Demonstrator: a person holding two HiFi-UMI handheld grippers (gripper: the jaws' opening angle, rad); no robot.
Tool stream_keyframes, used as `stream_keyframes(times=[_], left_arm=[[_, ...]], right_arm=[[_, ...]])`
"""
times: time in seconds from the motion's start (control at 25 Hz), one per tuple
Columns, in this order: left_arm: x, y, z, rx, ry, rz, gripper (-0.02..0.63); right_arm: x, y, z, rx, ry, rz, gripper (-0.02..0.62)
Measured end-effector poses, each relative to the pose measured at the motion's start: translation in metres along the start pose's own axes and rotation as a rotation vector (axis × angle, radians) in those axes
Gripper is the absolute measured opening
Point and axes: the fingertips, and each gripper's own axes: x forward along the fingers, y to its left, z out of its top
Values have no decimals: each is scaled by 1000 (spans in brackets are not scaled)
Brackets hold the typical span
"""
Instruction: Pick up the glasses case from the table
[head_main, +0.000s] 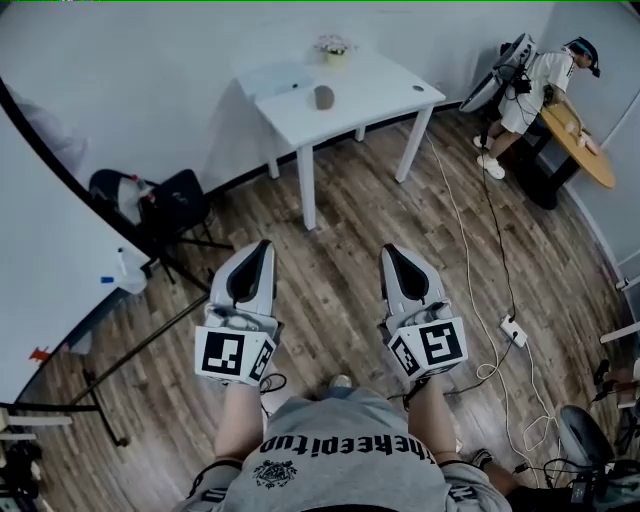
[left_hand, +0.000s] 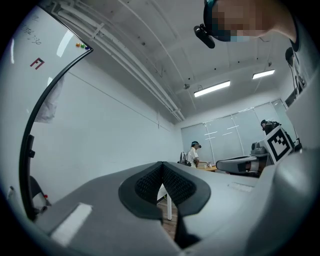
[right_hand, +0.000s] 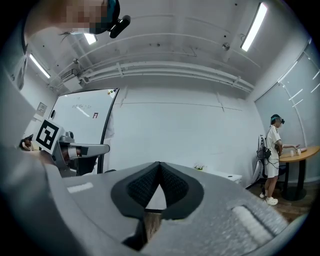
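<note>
At the far centre of the head view, a white desk (head_main: 385, 95) stands against the wall on a wooden floor (head_main: 350, 230). The glasses case (head_main: 324, 97), a small dark grey oval, sits upright near the middle of the desk top, apart from everything else on it. A small pot of flowers (head_main: 334, 47) stands behind it at the far edge.

Near the bottom of the view, a person holds both grippers side by side above the floor, pointing toward the desk and well short of it. The left gripper (head_main: 264, 244) has its jaws pressed together at the tips, with nothing between them. The right gripper (head_main: 386, 249) is likewise closed and empty; the pads meet at the tips in its own view. Each gripper carries a cube with square markers at its near end.

To the left, a black chair (head_main: 182, 198) stands beside a curved whiteboard (head_main: 50, 250). To the far right, a second person (head_main: 530, 88) stands at a round wooden table (head_main: 588, 150). A white power strip (head_main: 514, 331) lies on the floor at the right, with cables running from it toward the desk and along the floor.
</note>
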Motion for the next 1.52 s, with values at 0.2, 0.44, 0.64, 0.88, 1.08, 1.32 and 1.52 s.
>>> stream_keyframes(times=[0.2, 0.44, 0.64, 0.88, 1.08, 1.32, 1.52], left_arm=[[12, -10, -2, 14, 4, 23, 18], [24, -10, -7, 17, 22, 30, 18], [45, 3, -19, 8, 26, 23, 18], [90, 23, -25, -4, 21, -17, 18], [132, 50, -26, -3, 11, -46, 18], [173, 93, -31, -9, 1, -61, 18], [198, 129, -40, -16, 7, -80, 18]], right_arm=[[4, -19, 0, 12, -10, 22, 3], [16, -28, -6, 39, -12, 37, 3], [35, -38, -17, 51, -3, 27, 3], [70, -60, -16, 46, -1, -11, 3], [112, -77, -14, 42, -9, -39, 3], [164, -89, -15, 41, -16, -72, 3], [204, -89, -21, 43, -11, -97, 3]])
